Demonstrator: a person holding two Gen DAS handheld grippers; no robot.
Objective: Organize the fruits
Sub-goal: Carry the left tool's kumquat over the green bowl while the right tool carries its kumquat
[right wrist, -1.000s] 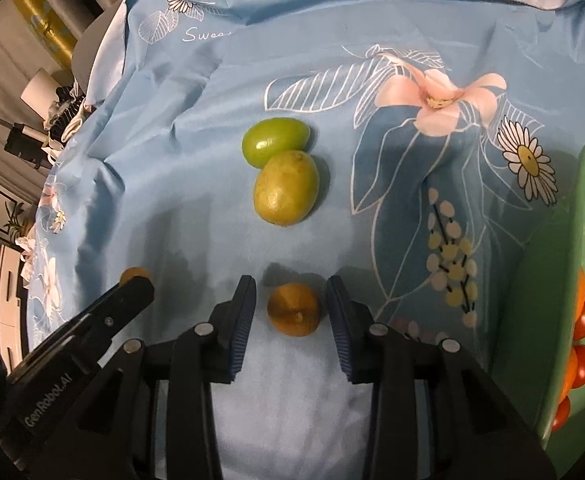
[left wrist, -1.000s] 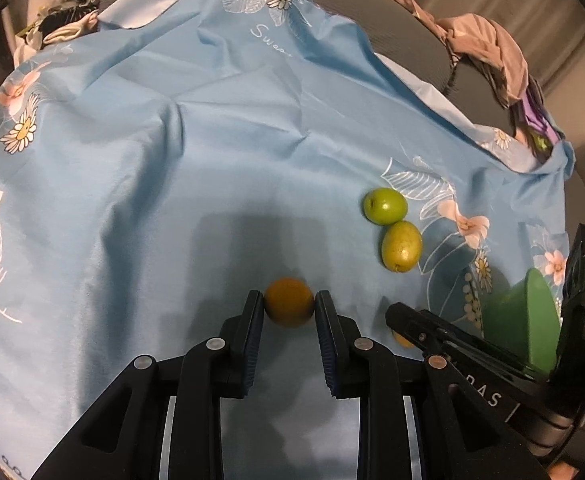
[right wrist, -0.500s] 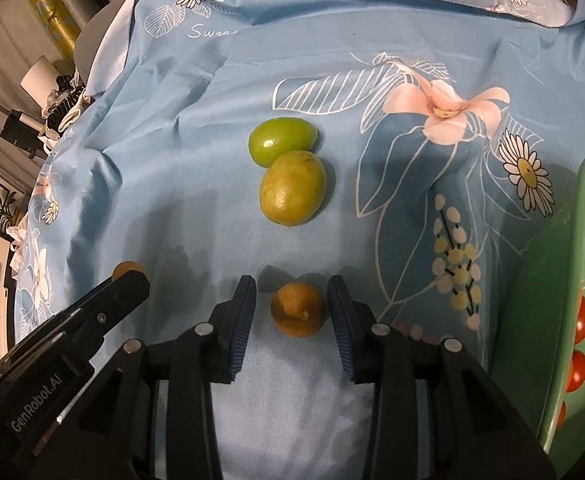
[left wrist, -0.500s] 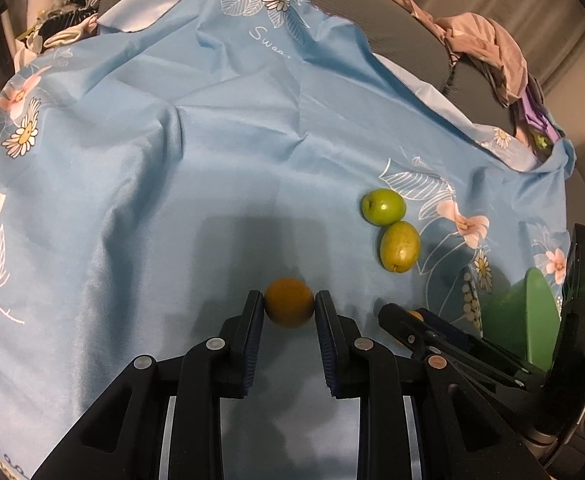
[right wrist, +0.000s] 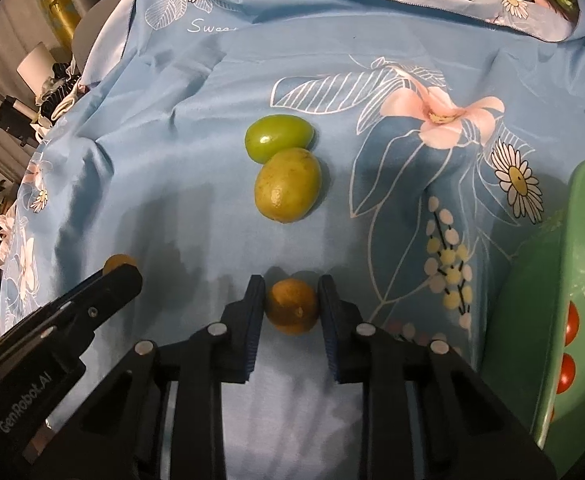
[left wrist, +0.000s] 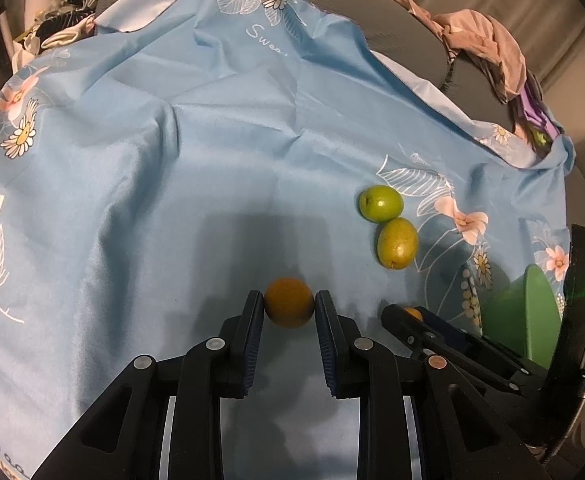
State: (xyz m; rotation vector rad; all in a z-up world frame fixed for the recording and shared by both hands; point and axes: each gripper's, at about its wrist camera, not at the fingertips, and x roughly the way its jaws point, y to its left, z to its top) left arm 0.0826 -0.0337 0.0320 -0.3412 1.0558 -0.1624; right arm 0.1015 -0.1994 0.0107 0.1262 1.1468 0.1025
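Observation:
My left gripper is shut on a small round orange fruit, its pads touching both sides. My right gripper is shut on a second small orange fruit. Both fruits sit low over the blue flowered cloth. A green fruit and a yellow-green fruit lie touching each other just beyond the right gripper; both also show in the left wrist view, the green one and the yellow-green one. A green bowl at the right holds small red tomatoes.
The cloth covers a rounded table and is wrinkled toward the left. A grey chair with pink clothing stands behind the table. The two grippers are close side by side; the right one shows in the left view.
My right gripper's jaws have closed from a wide gap onto the second orange fruit. The left gripper stays shut on its fruit. Both views have shifted slightly.

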